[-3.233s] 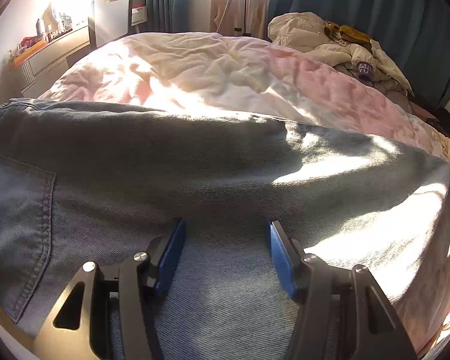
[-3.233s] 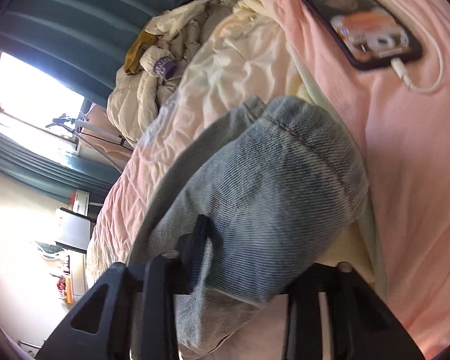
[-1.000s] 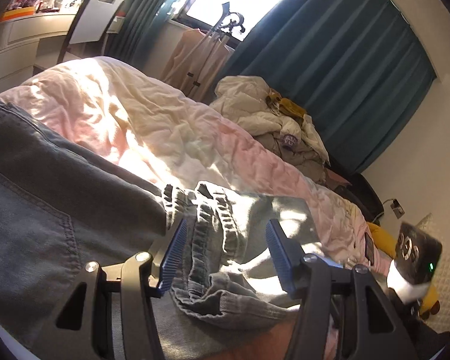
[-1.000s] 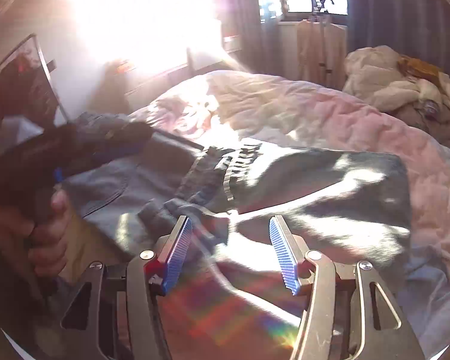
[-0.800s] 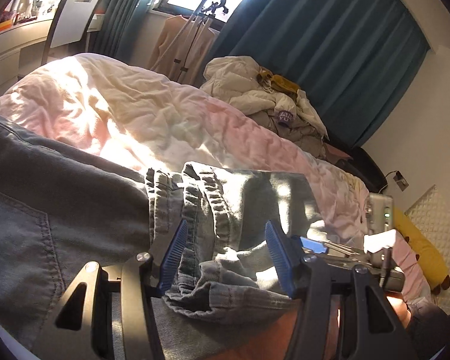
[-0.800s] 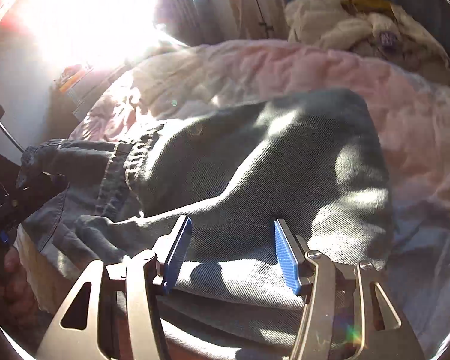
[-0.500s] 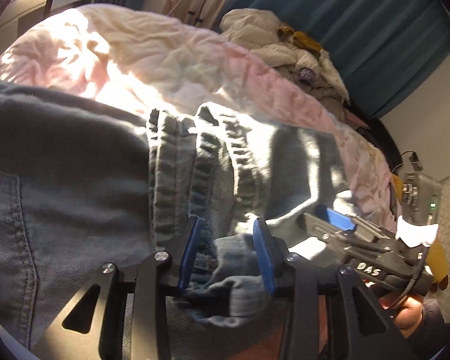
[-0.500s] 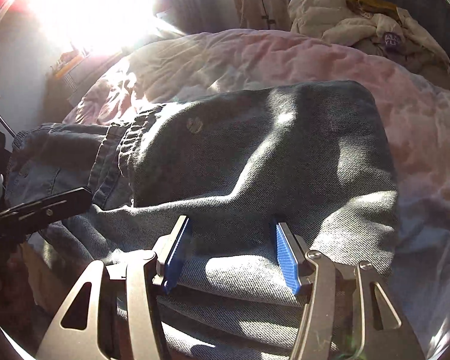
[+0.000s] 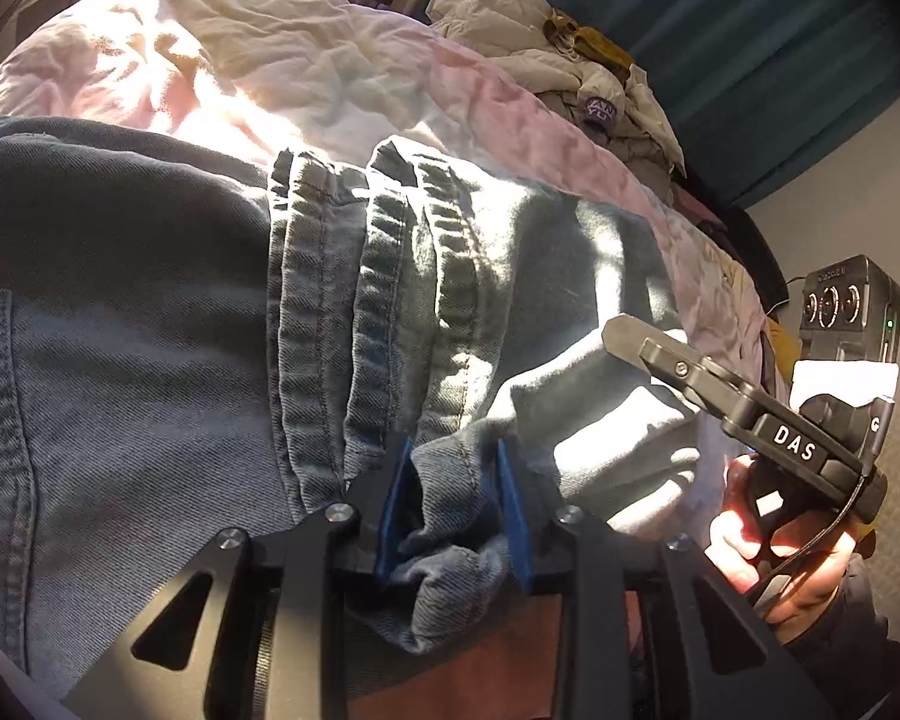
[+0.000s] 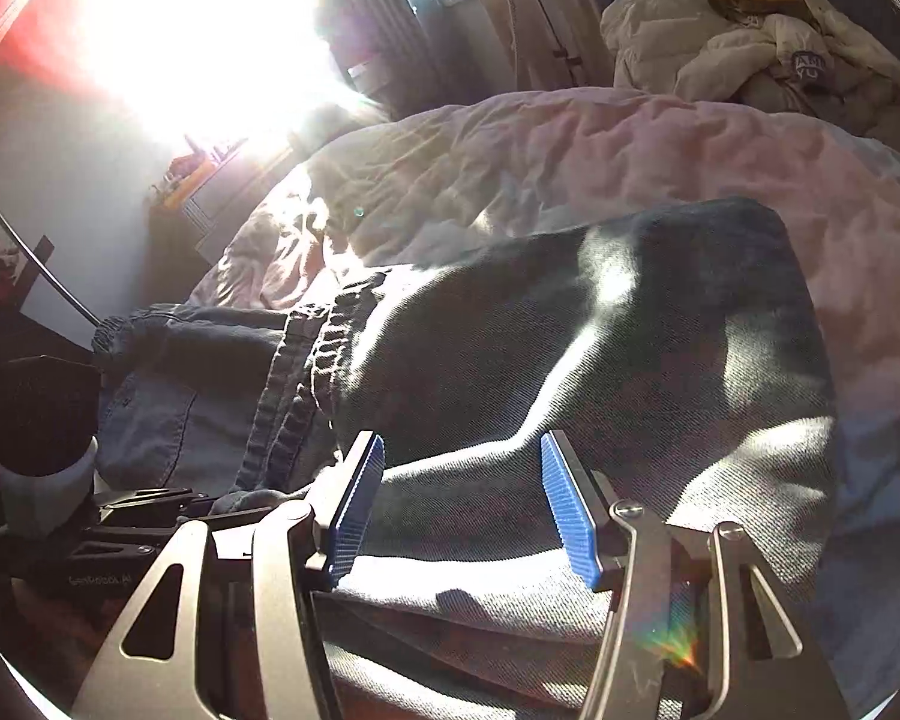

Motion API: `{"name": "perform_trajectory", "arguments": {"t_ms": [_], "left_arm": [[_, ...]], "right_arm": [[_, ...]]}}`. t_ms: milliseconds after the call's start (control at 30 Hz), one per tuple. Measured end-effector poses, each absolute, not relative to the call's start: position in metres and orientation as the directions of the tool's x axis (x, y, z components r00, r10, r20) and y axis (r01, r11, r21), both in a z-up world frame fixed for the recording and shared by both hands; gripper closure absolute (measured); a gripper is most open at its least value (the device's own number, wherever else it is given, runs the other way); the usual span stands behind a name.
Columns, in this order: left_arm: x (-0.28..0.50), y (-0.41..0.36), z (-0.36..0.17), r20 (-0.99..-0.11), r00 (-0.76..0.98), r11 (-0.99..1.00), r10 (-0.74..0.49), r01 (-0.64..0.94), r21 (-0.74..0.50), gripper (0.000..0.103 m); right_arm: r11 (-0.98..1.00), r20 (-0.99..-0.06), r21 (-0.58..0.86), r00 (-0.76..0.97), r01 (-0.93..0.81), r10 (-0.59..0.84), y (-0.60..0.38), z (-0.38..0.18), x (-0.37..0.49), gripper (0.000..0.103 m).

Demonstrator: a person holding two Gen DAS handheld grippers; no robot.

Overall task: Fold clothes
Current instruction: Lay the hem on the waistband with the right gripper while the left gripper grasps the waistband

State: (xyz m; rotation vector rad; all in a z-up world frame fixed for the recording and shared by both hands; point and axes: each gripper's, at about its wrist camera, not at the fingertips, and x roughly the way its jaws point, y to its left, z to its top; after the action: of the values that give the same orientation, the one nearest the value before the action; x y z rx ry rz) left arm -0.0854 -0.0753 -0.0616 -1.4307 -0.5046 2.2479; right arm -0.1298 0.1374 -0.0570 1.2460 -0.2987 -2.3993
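Note:
Blue denim jeans (image 9: 150, 372) lie folded over on the bed, their stitched hems (image 9: 384, 276) bunched in the middle. My left gripper (image 9: 453, 510) is shut on a bunched fold of denim at the near edge. In the right wrist view, the jeans (image 10: 600, 360) spread ahead as a thick folded stack. Low over the near edge of that stack, my right gripper (image 10: 462, 510) stands open, its blue pads (image 10: 357, 504) wide apart. The right gripper's fingers (image 9: 666, 354) also show at the right of the left wrist view, with a hand (image 9: 744, 534) on the handle.
A crumpled pink and cream duvet (image 9: 342, 60) covers the bed behind the jeans. A heap of pale clothes (image 9: 570, 54) lies at the far end by teal curtains (image 9: 750, 60). Strong sun glare (image 10: 210, 30) washes out the left of the right wrist view, above a desk (image 10: 198, 192).
My left gripper went from open over the hems to shut on the bunched denim. The right gripper came in low over the folded stack and stayed open.

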Motion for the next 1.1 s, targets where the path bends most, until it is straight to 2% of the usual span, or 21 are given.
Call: {"name": "perform_trajectory", "arguments": {"t_ms": [100,200,300,400,433,467,567,600,667,767,900,1000,1100], "left_arm": [[-0.088,-0.082,-0.066,-0.725,-0.375,-0.808,0.578,-0.139,-0.572,0.073],[-0.094,-0.098,-0.082,-0.66,-0.371,-0.726,0.653,-0.057,-0.685,0.073],[-0.089,-0.1,-0.077,-0.655,-0.39,-0.726,0.647,-0.053,-0.686,0.073],[-0.084,-0.1,-0.071,-0.652,-0.41,-0.73,0.638,-0.052,-0.682,0.074],[-0.082,-0.101,-0.069,-0.651,-0.417,-0.731,0.635,-0.051,-0.68,0.083],[-0.08,-0.101,-0.068,-0.65,-0.423,-0.732,0.632,-0.051,-0.679,0.085],[-0.075,-0.102,-0.062,-0.646,-0.443,-0.736,0.622,-0.05,-0.675,0.087],[-0.073,-0.102,-0.06,-0.645,-0.449,-0.738,0.618,-0.049,-0.673,0.087],[-0.069,-0.102,-0.056,-0.642,-0.462,-0.74,0.612,-0.048,-0.67,0.088],[-0.051,-0.106,-0.04,-0.618,-0.506,-0.74,0.602,-0.06,-0.67,0.088],[-0.023,-0.119,-0.021,-0.597,-0.579,-0.758,0.556,-0.057,-0.65,0.088],[-0.02,-0.123,-0.022,-0.642,-0.605,-0.811,0.471,-0.01,-0.585,0.088],[-0.023,-0.139,-0.04,-0.672,-0.572,-0.789,0.471,0.068,-0.611,0.088]], "right_arm": [[-0.881,-0.743,0.359,-0.478,0.308,-0.469,0.121,-0.047,-0.148,0.048],[-0.871,-0.784,0.328,-0.409,0.365,-0.467,0.094,-0.044,-0.179,0.048],[-0.888,-0.837,0.226,-0.386,0.4,-0.387,0.067,-0.042,-0.202,0.048],[-0.891,-0.877,0.189,-0.338,0.412,-0.342,0.047,-0.049,-0.218,0.048],[-0.897,-0.891,0.164,-0.328,0.411,-0.313,0.042,-0.052,-0.222,0.05],[-0.906,-0.904,0.128,-0.327,0.404,-0.274,0.04,-0.056,-0.225,0.05],[-0.912,-0.925,0.099,-0.3,0.397,-0.232,0.04,-0.064,-0.23,0.052],[-0.913,-0.93,0.079,-0.301,0.4,-0.212,0.038,-0.064,-0.229,0.059],[-0.913,-0.934,0.027,-0.314,0.407,-0.168,0.033,-0.063,-0.226,0.081],[-0.915,-0.932,0.042,-0.315,0.401,-0.181,0.033,-0.055,-0.223,0.093],[-0.899,-0.897,0.117,-0.343,0.422,-0.278,0.025,-0.029,-0.212,0.095],[-0.888,-0.883,0.101,-0.37,0.449,-0.288,0.007,-0.018,-0.205,0.095],[-0.884,-0.889,0.1,-0.357,0.456,-0.285,-0.008,-0.036,-0.206,0.095]]}}
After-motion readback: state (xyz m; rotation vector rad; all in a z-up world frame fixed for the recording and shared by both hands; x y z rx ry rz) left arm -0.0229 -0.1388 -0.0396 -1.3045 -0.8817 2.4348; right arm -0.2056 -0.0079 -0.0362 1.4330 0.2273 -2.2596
